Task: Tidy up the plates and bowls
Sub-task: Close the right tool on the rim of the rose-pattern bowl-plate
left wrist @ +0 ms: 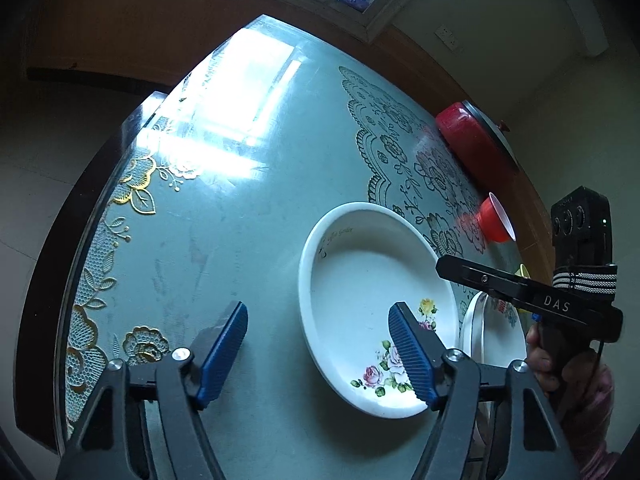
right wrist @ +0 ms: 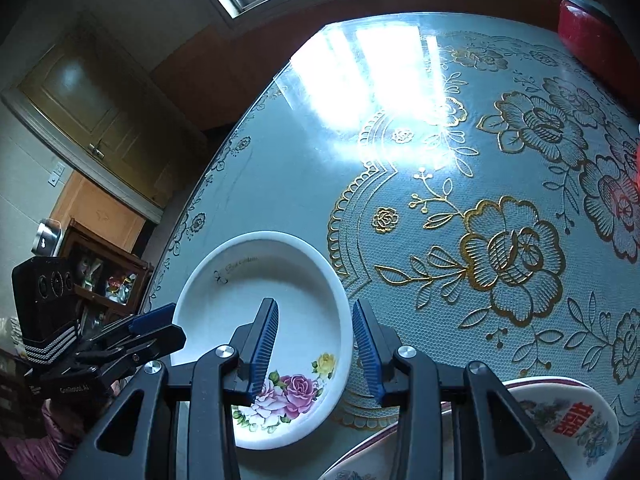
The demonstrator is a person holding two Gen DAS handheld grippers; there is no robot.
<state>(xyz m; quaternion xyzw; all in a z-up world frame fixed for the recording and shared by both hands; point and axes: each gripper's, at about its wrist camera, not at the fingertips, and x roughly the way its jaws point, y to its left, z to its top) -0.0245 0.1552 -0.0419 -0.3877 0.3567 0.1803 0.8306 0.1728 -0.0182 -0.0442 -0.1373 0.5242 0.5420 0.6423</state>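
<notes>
Right gripper [right wrist: 316, 344] straddles the near right rim of the rose-painted plate [right wrist: 256, 304], jaws narrow, one pad over the well and one outside, though contact with the rim isn't clear. Left gripper [left wrist: 318, 354] hangs wider and empty, its right pad over the plate's left side. The right sits nearer; another patterned plate [right wrist: 568, 420] lies just beside, lower right.

A deep plate [left wrist: 360, 296] lies on the table [left wrist: 240, 240], a second plate [left wrist: 500, 340] just beside it.
</notes>
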